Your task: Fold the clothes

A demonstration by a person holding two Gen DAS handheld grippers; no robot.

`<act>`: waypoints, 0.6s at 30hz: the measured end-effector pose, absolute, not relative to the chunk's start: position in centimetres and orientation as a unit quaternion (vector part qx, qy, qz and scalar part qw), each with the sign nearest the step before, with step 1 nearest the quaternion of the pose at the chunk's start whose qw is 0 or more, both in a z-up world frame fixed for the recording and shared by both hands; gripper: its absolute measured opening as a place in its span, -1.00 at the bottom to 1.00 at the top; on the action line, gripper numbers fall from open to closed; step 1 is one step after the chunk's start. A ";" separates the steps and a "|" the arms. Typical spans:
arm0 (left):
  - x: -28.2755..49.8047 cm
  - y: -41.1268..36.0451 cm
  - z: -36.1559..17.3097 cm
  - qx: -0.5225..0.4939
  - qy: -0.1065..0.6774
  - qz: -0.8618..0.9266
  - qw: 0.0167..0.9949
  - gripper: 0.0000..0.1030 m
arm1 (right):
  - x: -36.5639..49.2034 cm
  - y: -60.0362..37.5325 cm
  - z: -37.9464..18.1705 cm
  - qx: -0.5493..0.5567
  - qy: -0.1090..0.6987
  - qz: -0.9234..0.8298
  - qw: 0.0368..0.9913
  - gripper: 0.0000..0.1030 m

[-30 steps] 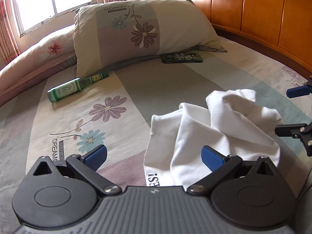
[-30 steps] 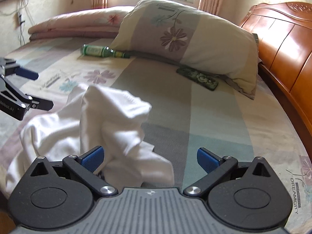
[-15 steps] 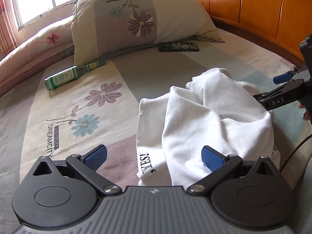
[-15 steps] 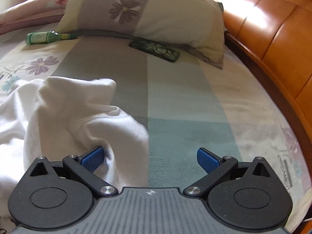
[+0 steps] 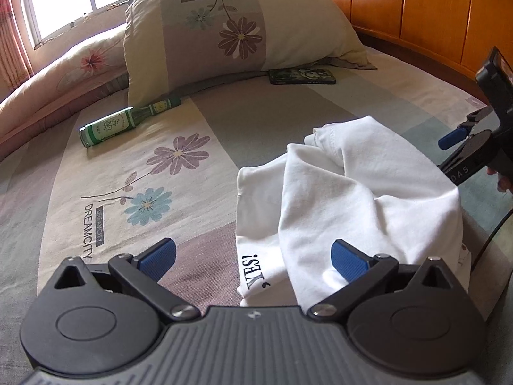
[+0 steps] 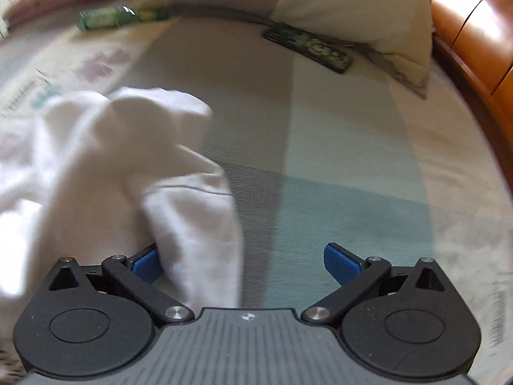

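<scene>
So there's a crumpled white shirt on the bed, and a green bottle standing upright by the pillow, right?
Not quite. The green bottle lies on its side by the pillow, as the left wrist view shows. The white shirt is indeed crumpled on the bed.

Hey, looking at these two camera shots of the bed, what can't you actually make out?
- White shirt: crumpled, its sleeves and full shape are hidden in its own folds; the print is partly covered.
- Right wrist view: motion blur smears the green bottle.
- Bottle label, left wrist view: too small to read.
- Right gripper: cut off by the frame edge.
</scene>
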State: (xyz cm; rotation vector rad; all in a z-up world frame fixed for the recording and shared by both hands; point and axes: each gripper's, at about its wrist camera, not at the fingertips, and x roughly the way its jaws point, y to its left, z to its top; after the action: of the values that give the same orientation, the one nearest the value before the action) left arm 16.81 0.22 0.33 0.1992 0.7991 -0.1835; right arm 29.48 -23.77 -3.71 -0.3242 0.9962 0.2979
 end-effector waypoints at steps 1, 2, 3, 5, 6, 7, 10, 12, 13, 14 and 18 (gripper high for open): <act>16.9 0.3 0.3 0.094 0.389 -0.086 0.912 0.99 | 30.1 -24.2 -3.7 -0.158 0.470 0.125 0.859 1.00; 16.8 0.4 0.3 0.093 0.389 -0.085 0.912 0.99 | 30.7 -24.7 -3.6 -0.162 0.467 0.108 0.863 1.00; 16.8 0.5 0.4 0.094 0.389 -0.086 0.913 0.99 | 31.4 -25.2 -3.5 -0.164 0.463 0.092 0.866 1.00; 16.8 0.6 0.5 0.097 0.388 -0.084 0.913 0.99 | 32.9 -26.4 -3.0 -0.162 0.458 0.067 0.872 1.00; 16.9 0.7 0.5 0.097 0.388 -0.083 0.913 0.99 | 33.6 -27.0 -2.7 -0.161 0.454 0.054 0.875 1.00; 16.9 0.8 0.5 0.095 0.388 -0.082 0.913 0.99 | 34.3 -27.6 -2.5 -0.164 0.450 0.042 0.877 1.00; 17.1 1.2 0.5 0.081 0.390 -0.083 0.914 0.99 | 36.3 -29.0 -2.1 -0.167 0.443 0.009 0.881 1.00; 17.2 1.2 0.5 0.080 0.391 -0.083 0.913 0.99 | 37.7 -29.8 -2.0 -0.171 0.441 -0.009 0.881 1.00; 17.2 1.2 0.4 0.080 0.391 -0.082 0.913 0.99 | 38.3 -30.1 -2.0 -0.175 0.439 -0.020 0.881 1.00; 17.2 1.2 0.4 0.082 0.391 -0.080 0.913 0.99 | 38.9 -30.4 -2.0 -0.182 0.434 -0.035 0.882 1.00; 17.1 1.3 0.4 0.083 0.393 -0.074 0.913 0.99 | 40.1 -31.4 -2.1 -0.188 0.425 -0.073 0.882 1.00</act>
State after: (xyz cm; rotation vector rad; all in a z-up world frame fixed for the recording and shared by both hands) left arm 17.14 1.32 0.36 0.1706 0.8103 -0.1525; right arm 40.08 -31.38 -2.06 -0.3913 0.8849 -0.1510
